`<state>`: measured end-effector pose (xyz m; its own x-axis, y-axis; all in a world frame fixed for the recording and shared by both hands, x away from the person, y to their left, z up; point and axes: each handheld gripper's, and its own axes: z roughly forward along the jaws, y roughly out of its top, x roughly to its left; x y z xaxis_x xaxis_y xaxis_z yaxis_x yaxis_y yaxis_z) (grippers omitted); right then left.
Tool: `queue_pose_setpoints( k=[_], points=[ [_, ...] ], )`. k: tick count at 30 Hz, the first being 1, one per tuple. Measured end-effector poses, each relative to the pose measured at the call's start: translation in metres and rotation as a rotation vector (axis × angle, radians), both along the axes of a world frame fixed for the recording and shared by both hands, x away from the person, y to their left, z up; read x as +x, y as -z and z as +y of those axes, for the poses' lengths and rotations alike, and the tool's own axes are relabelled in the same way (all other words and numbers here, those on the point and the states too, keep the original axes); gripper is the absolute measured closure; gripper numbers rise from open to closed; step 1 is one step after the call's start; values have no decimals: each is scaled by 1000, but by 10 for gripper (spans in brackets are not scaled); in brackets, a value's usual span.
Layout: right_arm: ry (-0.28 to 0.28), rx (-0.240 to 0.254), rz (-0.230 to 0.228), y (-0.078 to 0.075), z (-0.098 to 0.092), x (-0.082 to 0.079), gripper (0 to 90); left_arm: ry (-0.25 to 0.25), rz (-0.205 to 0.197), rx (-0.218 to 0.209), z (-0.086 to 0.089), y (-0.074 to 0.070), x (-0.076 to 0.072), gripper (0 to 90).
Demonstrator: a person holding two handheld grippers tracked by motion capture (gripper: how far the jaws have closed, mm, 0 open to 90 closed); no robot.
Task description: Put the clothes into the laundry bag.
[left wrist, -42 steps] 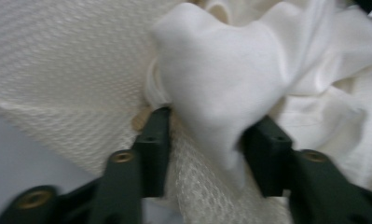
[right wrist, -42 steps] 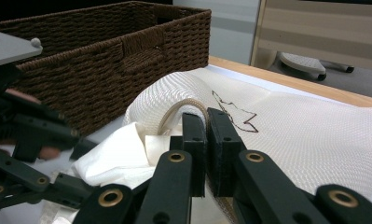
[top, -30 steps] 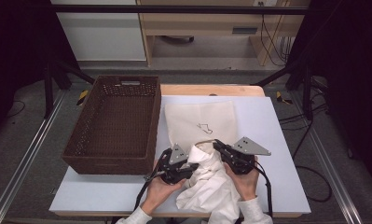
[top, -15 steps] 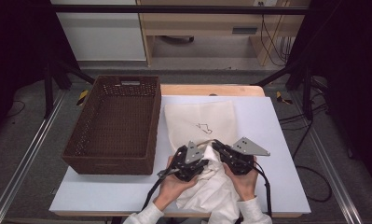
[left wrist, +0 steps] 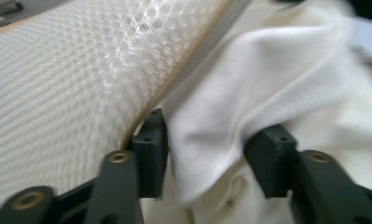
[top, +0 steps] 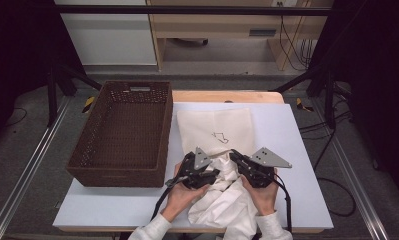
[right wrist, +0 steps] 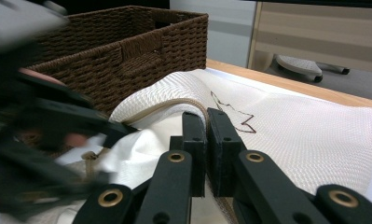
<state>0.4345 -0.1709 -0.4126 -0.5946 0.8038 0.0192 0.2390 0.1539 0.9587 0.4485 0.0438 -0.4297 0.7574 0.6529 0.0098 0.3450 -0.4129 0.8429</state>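
Note:
A cream mesh bag (top: pixel 214 127) with a small dark line drawing lies flat on the white table (top: pixel 297 130). A white garment (top: pixel 222 210) is bunched at the bag's near, zippered mouth. My right gripper (right wrist: pixel 206 135) is shut on the bag's zipper edge (right wrist: pixel 174 105) and holds it lifted. In the high view that right gripper (top: pixel 234 157) sits at the mouth's right side. My left gripper (left wrist: pixel 204 149) is open, with a thick fold of the white garment (left wrist: pixel 267 70) between its jaws, right beside the mesh bag (left wrist: pixel 58 93). The left gripper (top: pixel 214 175) is at the mouth's left side.
A dark brown wicker basket (top: pixel 119 177) stands on the table's left, close to the left hand, and looks bare inside. The basket (right wrist: pixel 127 51) rises just behind the bag in the right gripper view. Bare table lies right of the bag.
My left gripper has moved right and forward, from the garment's left side to the bag's mouth, carrying cloth with it. The right gripper has stayed put on the bag's edge.

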Motion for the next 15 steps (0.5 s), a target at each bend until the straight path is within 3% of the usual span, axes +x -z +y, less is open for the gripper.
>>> queue_pose_setpoints(
  k=[2,4,7,10,12,14,15],
  points=[
    [2,-1,-1,0,1,0,869,22,-12,-31,11,-8,-10,394],
    [4,-4,-2,0,1,1,869,31,-26,-56,19,-14,-21,368],
    [4,-4,1,1,2,1,869,65,-26,-71,20,-16,-36,312],
    [5,-6,2,1,2,1,868,101,-22,-27,5,-4,-45,274],
    [6,-5,5,1,2,1,867,105,-10,20,-10,8,-44,239],
    [6,-10,3,2,2,2,868,113,32,44,-23,21,-40,228],
    [8,-13,5,2,2,2,867,97,25,84,-31,28,-39,223]
  ],
)
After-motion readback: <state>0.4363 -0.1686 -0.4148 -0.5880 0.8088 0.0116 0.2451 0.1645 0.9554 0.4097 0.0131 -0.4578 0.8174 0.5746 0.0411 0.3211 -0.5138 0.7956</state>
